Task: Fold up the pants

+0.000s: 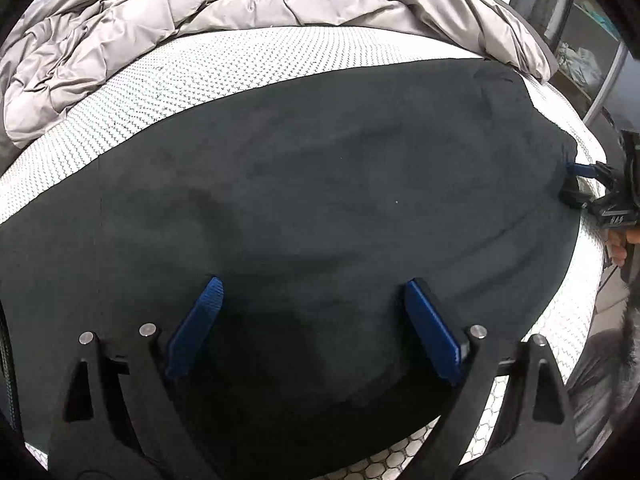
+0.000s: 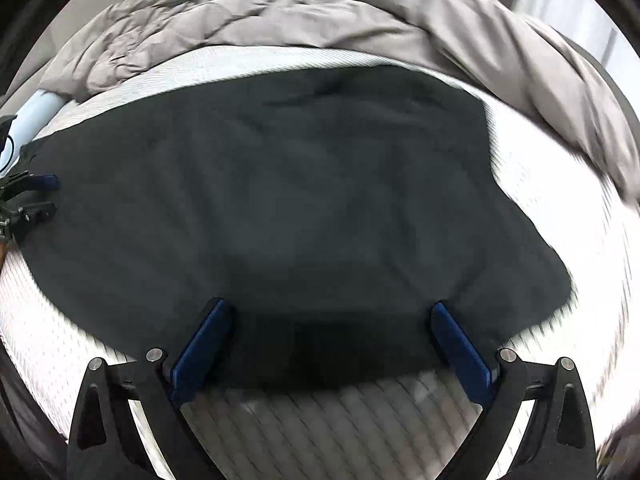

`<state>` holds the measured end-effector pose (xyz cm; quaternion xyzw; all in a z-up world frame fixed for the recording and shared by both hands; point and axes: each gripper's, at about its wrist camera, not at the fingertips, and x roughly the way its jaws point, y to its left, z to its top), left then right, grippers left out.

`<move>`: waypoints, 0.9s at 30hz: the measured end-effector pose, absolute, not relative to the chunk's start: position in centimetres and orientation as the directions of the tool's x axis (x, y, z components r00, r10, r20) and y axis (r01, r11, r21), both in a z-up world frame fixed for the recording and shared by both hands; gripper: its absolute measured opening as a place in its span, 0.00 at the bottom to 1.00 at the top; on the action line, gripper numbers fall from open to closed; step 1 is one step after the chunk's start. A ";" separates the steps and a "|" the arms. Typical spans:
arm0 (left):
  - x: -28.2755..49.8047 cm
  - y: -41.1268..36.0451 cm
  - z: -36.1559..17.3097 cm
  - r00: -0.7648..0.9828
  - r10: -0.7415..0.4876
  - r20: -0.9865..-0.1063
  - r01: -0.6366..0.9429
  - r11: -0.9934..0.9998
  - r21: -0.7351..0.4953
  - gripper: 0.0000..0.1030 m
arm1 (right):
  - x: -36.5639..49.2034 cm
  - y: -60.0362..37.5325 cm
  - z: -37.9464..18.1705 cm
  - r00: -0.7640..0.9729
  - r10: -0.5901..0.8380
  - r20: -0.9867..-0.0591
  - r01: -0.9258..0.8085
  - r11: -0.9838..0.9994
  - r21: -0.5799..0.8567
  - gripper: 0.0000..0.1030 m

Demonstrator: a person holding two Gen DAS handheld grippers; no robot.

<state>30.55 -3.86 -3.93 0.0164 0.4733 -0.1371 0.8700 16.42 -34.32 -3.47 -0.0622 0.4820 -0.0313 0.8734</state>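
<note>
Both grippers, left [image 1: 314, 320] and right [image 2: 330, 340], hang wide and empty at 6 o'clock over pants [image 1: 300, 200]; pants seem folded once, more folds remain.

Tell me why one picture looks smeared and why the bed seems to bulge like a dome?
Right wrist view: motion blur streaks the white mattress and the grey duvet. Left wrist view: sharper, the mattress dots crisp. Both views: fisheye lenses bow the bed, corners go black, and the dark pants show little detail.

Likely a home bedroom: bare mattress [image 1: 240, 68], rumpled grey duvet [image 1: 200, 4].
</note>
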 end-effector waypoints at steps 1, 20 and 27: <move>30.5 -3.7 -3.7 0.516 -0.223 -0.827 0.255 0.962 -0.100 0.88 | 15.4 -34.8 -3.1 0.545 -0.102 -0.832 0.019 0.994 -0.110 0.98; 32.7 -3.0 -4.1 0.512 -0.218 -0.831 0.202 0.971 -0.130 0.91 | 20.3 -34.4 -2.8 0.566 -0.249 -0.786 0.088 0.966 -0.242 0.98; 32.2 -3.0 -2.8 0.548 -0.191 -0.815 0.172 0.978 -0.114 0.89 | 13.1 -40.8 -1.2 0.583 -0.165 -0.796 0.217 0.975 -0.043 0.98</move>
